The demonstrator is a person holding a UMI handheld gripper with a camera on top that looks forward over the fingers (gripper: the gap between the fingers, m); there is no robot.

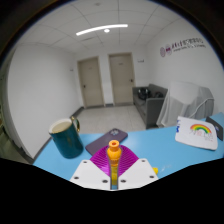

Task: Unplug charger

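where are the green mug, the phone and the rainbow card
green mug (66, 138), gripper view, on its side wall
phone (106, 142), gripper view, on its purple back
rainbow card (199, 131), gripper view, on the rainbow print

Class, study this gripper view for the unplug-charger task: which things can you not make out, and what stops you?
- Charger: the orange plug-like piece stands between the tool's open fingers; its base is hidden behind them.
- Socket or cable: none visible.
- Phone: near end covered by the orange piece.
- Wall lettering: too small to read.
- Rainbow card: bent at the view's rim.
- Green mug: contents not visible.
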